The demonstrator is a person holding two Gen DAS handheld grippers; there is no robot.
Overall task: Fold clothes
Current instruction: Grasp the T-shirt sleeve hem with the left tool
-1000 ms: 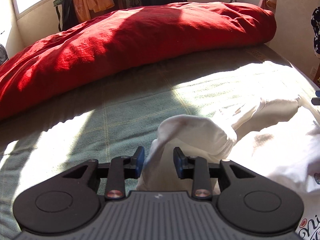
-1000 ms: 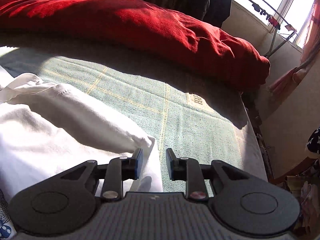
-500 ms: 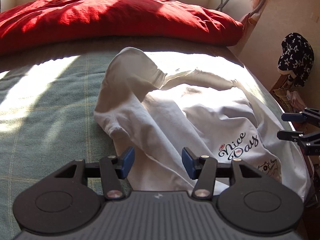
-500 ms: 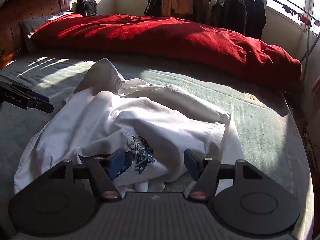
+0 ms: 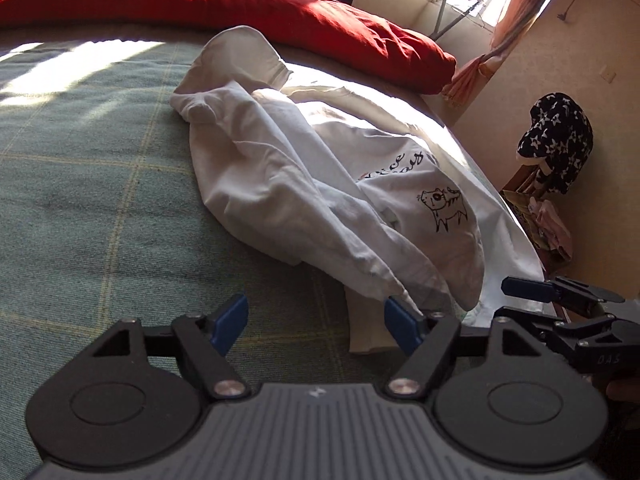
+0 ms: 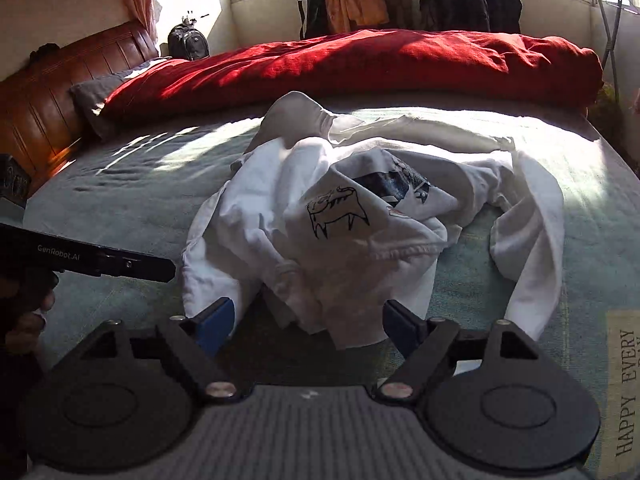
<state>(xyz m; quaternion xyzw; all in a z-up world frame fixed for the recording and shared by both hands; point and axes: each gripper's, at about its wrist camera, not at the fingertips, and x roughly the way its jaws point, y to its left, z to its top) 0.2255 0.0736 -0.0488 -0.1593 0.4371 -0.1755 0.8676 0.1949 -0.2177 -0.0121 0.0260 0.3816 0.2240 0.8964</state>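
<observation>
From my left wrist camera, I see my left gripper with its blue-tipped fingers spread wide and holding nothing. It hovers low over the green checked bedspread. The white shirt lies crumpled on that bedspread just ahead of the gripper, its nearest hem touching or almost touching the right fingertip; I cannot tell which. A small black animal drawing and some script lettering show on the shirt's front. Beyond the shirt a red duvet is bunched across the far side of the bed. To the right of the shirt, off the bed's edge, my right gripper pokes into view.

From my right wrist camera, the right gripper is likewise spread wide and empty. The shirt sits heaped in the middle of the bedspread, directly ahead, with a fold of cloth hanging down between the open fingers without being pinched. One sleeve trails off to the right of the heap. The red duvet runs behind the shirt, and a wooden headboard stands to the shirt's left. My left gripper reaches in from the left, just beside the shirt's edge.
</observation>
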